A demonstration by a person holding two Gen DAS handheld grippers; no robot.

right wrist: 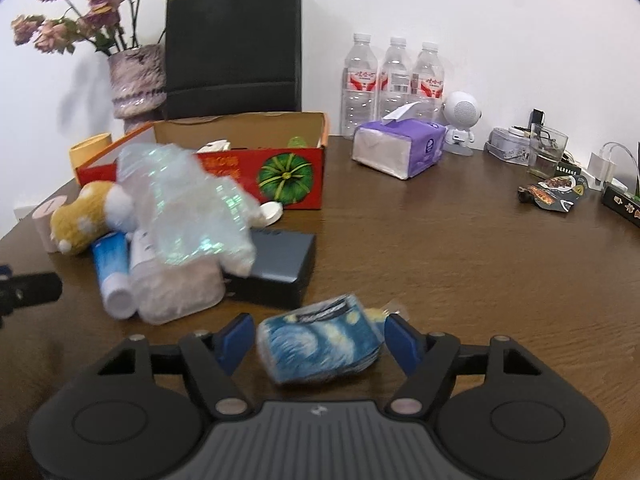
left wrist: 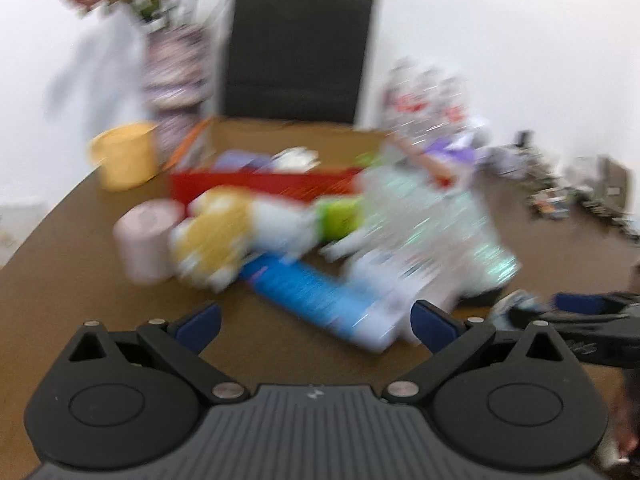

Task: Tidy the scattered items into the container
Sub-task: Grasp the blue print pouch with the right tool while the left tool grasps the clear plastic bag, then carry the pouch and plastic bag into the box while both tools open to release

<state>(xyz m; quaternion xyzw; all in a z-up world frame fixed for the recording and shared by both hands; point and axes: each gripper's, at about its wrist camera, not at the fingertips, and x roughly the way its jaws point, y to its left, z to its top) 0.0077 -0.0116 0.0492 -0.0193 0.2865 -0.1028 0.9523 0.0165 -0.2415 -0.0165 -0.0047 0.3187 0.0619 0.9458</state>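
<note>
A red cardboard box (right wrist: 288,178) with a melon print stands open at the back of the brown table; it also shows blurred in the left wrist view (left wrist: 264,188). In front of it lies a heap: a yellow-and-white plush toy (right wrist: 86,216), a shimmering plastic bag (right wrist: 184,208), a blue tube (right wrist: 110,268), a dark grey box (right wrist: 276,268). A blue painted pack (right wrist: 320,344) lies between the fingers of my right gripper (right wrist: 320,342), which is open around it. My left gripper (left wrist: 316,324) is open and empty, near the blue tube (left wrist: 316,300).
A black paper bag (right wrist: 234,46), a vase of dried roses (right wrist: 136,80), three water bottles (right wrist: 394,76), a purple tissue pack (right wrist: 400,148), a white toy robot (right wrist: 460,124) and snack packets (right wrist: 552,196) stand around the table. A pink roll (left wrist: 146,240) and yellow cup (left wrist: 124,156) sit left.
</note>
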